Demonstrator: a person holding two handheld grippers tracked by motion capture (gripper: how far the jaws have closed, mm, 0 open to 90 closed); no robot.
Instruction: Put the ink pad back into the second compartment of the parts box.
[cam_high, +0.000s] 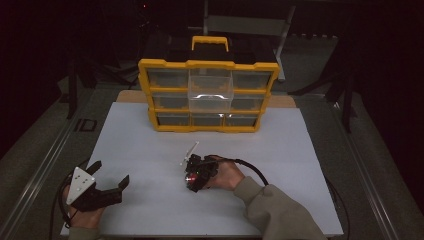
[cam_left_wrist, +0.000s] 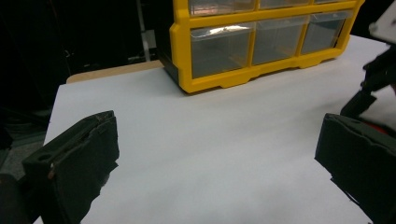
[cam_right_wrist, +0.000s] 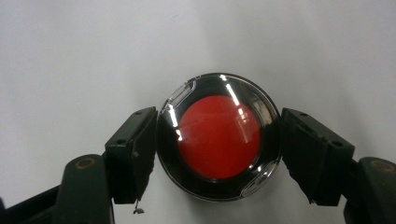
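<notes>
High view — white table (cam_high: 150, 145), dark room, yellow organizer (cam_high: 207, 95).

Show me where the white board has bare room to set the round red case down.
Free: the strip between the yellow drawer organizer and the right gripper; the right side of the white board; the gap between both grippers. Crowded: near the left gripper, bottom-left corner.

Round case (cam_right_wrist: 218, 136): red centre under a clear glossy lid with a dark ring; drawer cabinet (cam_high: 207, 95): yellow frame and handle, clear greyish drawers, black top; table sheet (cam_high: 150, 150): plain white; both grippers' jaws black; sleeve (cam_high: 280, 212): drab olive-beige.
</notes>
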